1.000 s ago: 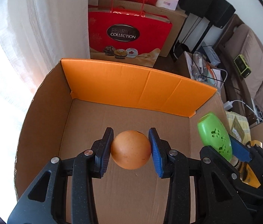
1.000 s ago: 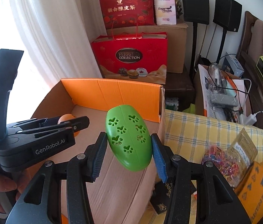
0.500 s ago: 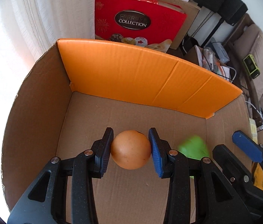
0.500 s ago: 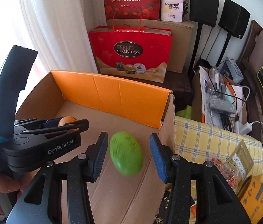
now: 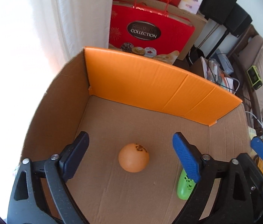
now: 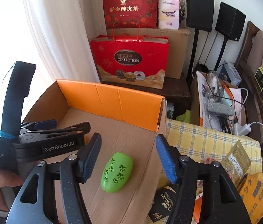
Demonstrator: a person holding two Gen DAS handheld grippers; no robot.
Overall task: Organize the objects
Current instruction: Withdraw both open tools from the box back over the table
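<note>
An orange ball lies on the floor of an open cardboard box with an orange inner flap. My left gripper is open above the ball, jaws wide apart on either side of it. A green egg-shaped toy with paw-print holes lies on the box floor near its right wall; it also shows in the left wrist view. My right gripper is open above the toy. The left gripper's body shows at the left of the right wrist view.
A red Ferrero gift bag stands behind the box. A yellow checked cloth lies right of the box with packets and an orange tape roll. Cables and clutter lie beyond.
Both grippers opened. The green toy dropped from the right gripper onto the box floor, then the orange ball dropped from the left gripper. Both grippers rose a little.
</note>
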